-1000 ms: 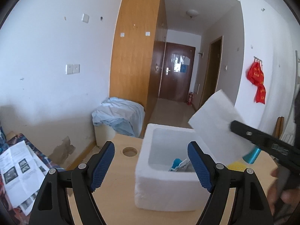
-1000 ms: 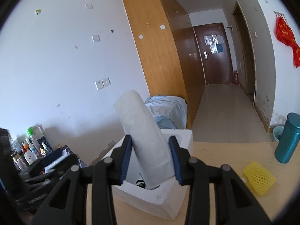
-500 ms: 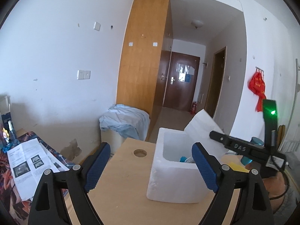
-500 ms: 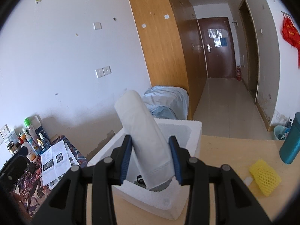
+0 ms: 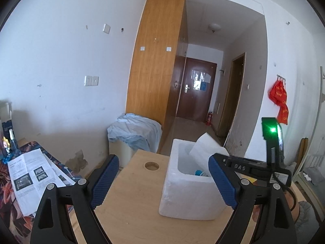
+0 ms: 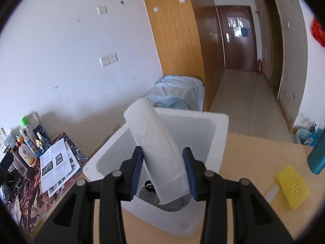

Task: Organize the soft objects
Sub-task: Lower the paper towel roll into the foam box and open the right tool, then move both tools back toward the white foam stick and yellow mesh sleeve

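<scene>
A white foam box (image 5: 189, 195) stands on the wooden table (image 5: 132, 209); it also shows in the right wrist view (image 6: 219, 126). My right gripper (image 6: 162, 172) is shut on a white tissue pack (image 6: 156, 148), held tilted with its lower end inside the box. The pack (image 5: 205, 148) and the right gripper's body (image 5: 249, 166) show over the box's right side in the left wrist view. Soft items lie in the box bottom (image 5: 198, 172), partly hidden. My left gripper (image 5: 162, 181) is open and empty, in front of the box.
A yellow foam net (image 6: 292, 187) and a teal bottle (image 6: 316, 154) sit on the table right of the box. A round hole (image 5: 151, 165) is in the tabletop. Papers (image 5: 30, 179) and bottles (image 6: 26, 150) lie on the low surface at left.
My right gripper has lowered the tissue pack further into the foam box. My left gripper has drawn back and left from the box, still open.
</scene>
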Demonstrator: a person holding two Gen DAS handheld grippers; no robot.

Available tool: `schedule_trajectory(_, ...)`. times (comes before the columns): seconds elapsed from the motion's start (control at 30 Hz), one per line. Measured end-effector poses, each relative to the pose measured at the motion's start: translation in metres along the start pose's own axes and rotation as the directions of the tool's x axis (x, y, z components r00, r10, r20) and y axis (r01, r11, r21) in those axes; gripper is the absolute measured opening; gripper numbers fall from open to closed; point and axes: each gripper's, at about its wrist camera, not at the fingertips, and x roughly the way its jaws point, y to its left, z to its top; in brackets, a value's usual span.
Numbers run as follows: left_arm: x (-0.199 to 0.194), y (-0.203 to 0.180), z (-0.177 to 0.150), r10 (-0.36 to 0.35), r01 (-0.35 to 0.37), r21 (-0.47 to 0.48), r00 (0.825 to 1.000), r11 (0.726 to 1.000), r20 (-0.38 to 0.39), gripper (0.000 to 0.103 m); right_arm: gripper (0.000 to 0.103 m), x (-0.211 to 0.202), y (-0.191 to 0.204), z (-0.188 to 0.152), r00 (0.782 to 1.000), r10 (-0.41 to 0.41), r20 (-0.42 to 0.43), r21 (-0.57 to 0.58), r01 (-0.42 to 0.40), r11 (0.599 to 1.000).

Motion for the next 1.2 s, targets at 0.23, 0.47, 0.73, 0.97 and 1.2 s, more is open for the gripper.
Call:
schedule_trajectory(0.23,-0.002,-0.002,0.001,0.004,-0.004,0.009,1.000,1.000,0.006,0.090,0.046,0.004,0.002,-0.003,1.000,-0.008,-0.016,-0.001,0.008,1.000)
schedule_trajectory(0.47,-0.005,0.001,0.001,0.006,-0.006,-0.005,1.000,1.000,0.006,0.090,0.054,0.003,0.008,-0.004,1.000,-0.008,-0.022,-0.021,0.008,1.000)
schedule_trajectory(0.73,-0.008,0.003,0.001,-0.002,0.002,-0.014,1.000,1.000,0.007,0.090,0.059,-0.009,0.010,-0.007,1.000,0.000,0.003,-0.010,0.000,1.000)
schedule_trajectory(0.97,-0.010,-0.011,-0.004,-0.059,0.059,-0.005,0.998,0.998,0.000,0.090,0.059,-0.047,0.010,-0.015,0.997,-0.028,0.078,-0.006,0.029,1.000)
schedule_trajectory(1.2,-0.012,-0.033,-0.014,-0.104,0.104,0.015,0.995,0.995,-0.004,0.101,0.059,-0.085,0.003,-0.031,0.986,-0.088,0.142,0.017,0.086,0.996)
